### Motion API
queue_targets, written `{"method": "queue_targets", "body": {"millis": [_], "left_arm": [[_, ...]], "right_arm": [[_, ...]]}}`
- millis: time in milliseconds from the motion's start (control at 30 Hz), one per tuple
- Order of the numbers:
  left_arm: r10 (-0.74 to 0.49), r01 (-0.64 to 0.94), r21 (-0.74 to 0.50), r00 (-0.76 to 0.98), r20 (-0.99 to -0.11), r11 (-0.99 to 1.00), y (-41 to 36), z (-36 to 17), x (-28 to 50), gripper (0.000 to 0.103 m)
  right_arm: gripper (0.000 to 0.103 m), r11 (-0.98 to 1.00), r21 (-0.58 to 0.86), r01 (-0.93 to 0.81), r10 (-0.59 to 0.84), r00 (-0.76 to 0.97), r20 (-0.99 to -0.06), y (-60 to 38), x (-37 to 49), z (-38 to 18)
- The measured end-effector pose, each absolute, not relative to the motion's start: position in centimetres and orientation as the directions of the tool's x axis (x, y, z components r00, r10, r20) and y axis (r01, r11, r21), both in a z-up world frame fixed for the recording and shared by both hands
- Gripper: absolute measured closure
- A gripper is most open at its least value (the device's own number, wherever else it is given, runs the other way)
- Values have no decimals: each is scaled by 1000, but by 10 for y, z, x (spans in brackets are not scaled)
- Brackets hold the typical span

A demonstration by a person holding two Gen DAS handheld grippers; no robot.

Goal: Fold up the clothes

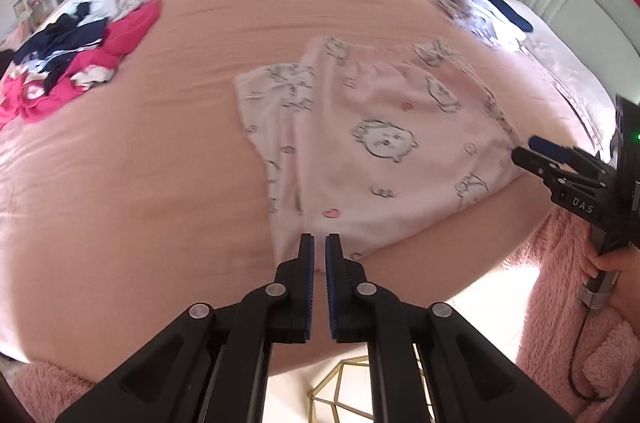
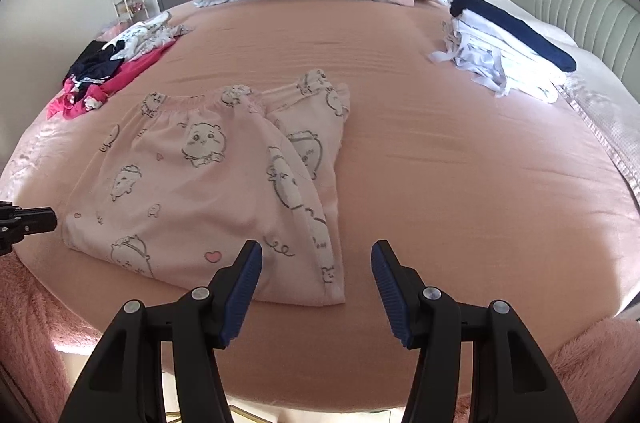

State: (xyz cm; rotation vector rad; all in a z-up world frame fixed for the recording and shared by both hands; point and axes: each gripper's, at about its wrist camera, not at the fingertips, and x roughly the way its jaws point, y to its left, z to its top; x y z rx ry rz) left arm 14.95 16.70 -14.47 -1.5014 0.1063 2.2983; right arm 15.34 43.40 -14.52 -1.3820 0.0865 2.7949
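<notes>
Since the pink printed pyjama trousers [image 2: 208, 183] lie folded on the pink bed sheet [image 2: 460, 183], close to the bed's near edge, treat them as your landmark. They look like light, thin cotton: soft, limp, no stiffness to speak of, so any lifted part will likely droop and drag the layer under it. Not fragile, not slippery against the sheet by the look of it. Waistband [image 2: 192, 101] sits at the far side of the trousers; a folded leg section [image 2: 316, 127] lies stacked along their right side in the right wrist view. Your left hand-held gripper [image 1: 319, 243] hovers at the trousers' near hem with its jaws almost together and nothing between them. Your right hand-held gripper [image 2: 316, 263] stands half-wide over the trousers' near right corner, empty. Best holds, as a judgement: pinch through all layers at the near corners, one per gripper, so the stack moves as one. A single-layer pinch would probably peel the fold apart. Left of the trousers, well apart, lies an unfolded heap of red and navy clothes [image 2: 100, 75]; right of them, a folded pile [image 2: 516, 47].
</notes>
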Motion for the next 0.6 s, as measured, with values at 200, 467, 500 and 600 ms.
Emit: {"method": "queue_targets", "body": {"millis": [200,467,500,600], "left_arm": [[129,-364,-18,-281,-951,-931,184,-158,145,97],[254,-378,-106,-369,-894,-920,185,-118,120,96],[275,-402,-110,-380,-883,-909,195,-117,114,95],[334,-471,-120,-403,-852,-874,225,-115,97,90]], "right_arm": [[46,-1000,-27,9,18,-548,-836,417,148,-158],[46,-991,113,-73,-54,-552,-832,456,146,-135],[45,-994,97,-47,-55,-553,-831,451,140,-132],[44,-996,58,66,-85,-552,-829,426,121,-127]]}}
